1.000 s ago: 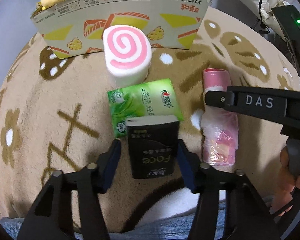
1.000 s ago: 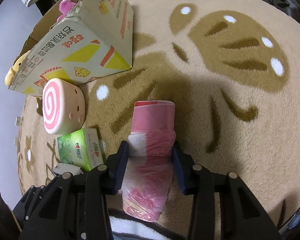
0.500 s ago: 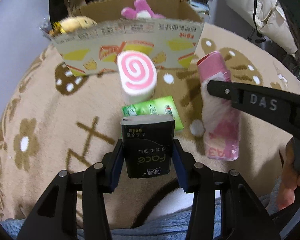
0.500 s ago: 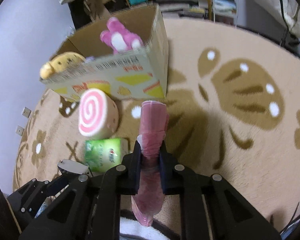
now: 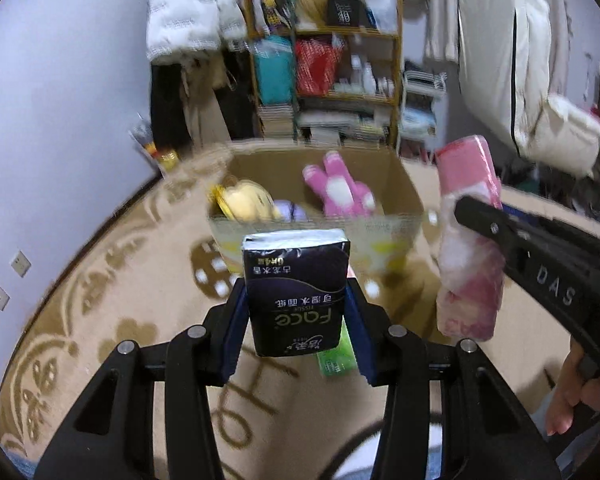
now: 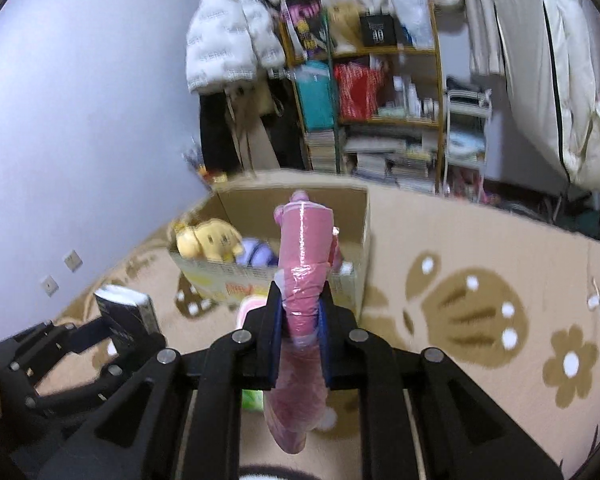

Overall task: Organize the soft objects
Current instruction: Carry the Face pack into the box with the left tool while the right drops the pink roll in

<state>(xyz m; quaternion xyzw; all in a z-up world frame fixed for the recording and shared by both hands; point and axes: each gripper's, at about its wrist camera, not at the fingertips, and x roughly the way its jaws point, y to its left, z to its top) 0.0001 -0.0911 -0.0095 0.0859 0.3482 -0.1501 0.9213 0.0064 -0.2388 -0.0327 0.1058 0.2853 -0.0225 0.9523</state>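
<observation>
My left gripper (image 5: 296,316) is shut on a black tissue pack (image 5: 296,288) and holds it up in the air, short of the open cardboard box (image 5: 404,184). My right gripper (image 6: 300,320) is shut on a pink plastic-wrapped roll (image 6: 306,248), also lifted, in front of the box (image 6: 364,216). The roll shows at the right in the left wrist view (image 5: 468,240). The black pack shows at the left in the right wrist view (image 6: 126,312). The box holds a yellow plush (image 5: 244,202), a pink plush (image 5: 340,192) and a purple toy (image 5: 288,212).
A green tissue pack (image 5: 336,356) lies on the beige patterned rug (image 5: 100,300) under my left gripper. A pink swirl cushion (image 6: 250,306) peeks out in front of the box. A cluttered shelf (image 6: 380,112) and hanging coats stand behind it.
Both grippers have risen from the rug and tilted up toward the box, carrying the black pack and the pink roll. The box interior and the room behind now show.
</observation>
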